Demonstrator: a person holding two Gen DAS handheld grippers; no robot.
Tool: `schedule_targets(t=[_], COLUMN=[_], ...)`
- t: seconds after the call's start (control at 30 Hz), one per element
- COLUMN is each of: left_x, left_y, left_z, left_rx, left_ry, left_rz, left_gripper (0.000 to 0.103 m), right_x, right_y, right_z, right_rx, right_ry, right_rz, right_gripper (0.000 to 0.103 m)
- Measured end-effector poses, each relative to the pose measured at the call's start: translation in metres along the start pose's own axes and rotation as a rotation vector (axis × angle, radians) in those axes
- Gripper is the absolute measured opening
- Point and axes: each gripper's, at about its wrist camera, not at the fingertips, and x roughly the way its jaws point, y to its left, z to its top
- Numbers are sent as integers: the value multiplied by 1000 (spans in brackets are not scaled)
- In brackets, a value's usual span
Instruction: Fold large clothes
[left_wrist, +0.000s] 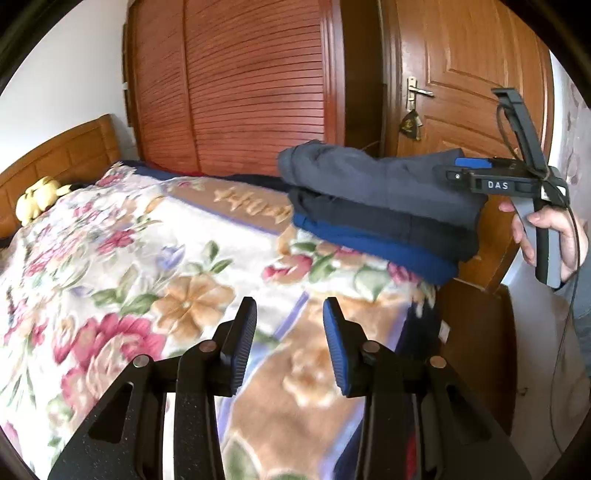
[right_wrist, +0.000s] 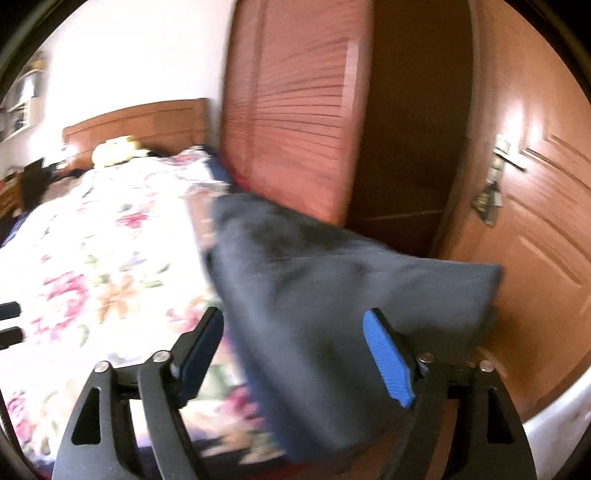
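A stack of folded clothes, grey-blue on top, dark grey and bright blue below, lies at the bed's right foot corner, overhanging the edge. In the right wrist view the grey-blue top garment fills the middle. My right gripper is open, its jaws wide on either side of the garment's near end; it also shows in the left wrist view at the stack's right end. My left gripper is open and empty above the floral blanket, in front of and left of the stack.
The bed has a wooden headboard with a yellow plush toy by it. A slatted wooden wardrobe stands behind the bed and a wooden door to its right. A wooden footboard is at the bed's corner.
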Motion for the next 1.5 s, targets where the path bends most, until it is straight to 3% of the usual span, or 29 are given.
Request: schedule_targets(t=[0.33, 0.7, 0.9, 1.17, 1.5], left_x=[-56, -118, -156, -219, -273], left_y=[53, 110, 124, 134, 130], left_z=[-80, -155, -189, -210, -210], left_rx=[-168, -325, -411, -486, -507], left_ry=[40, 72, 66, -18, -100], left_rz=[120, 318, 441, 609, 703], left_gripper=[38, 38, 38, 38, 38], right_x=[-24, -29, -35, -41, -61], right_y=[115, 192, 213, 229, 210], right_z=[-55, -92, -96, -96, -86], right_rx=[-83, -154, -174, -202, -173], right_ry=[-8, 21, 16, -10, -128], right_rz=[265, 449, 525, 592, 621], right_gripper=[85, 85, 85, 85, 85])
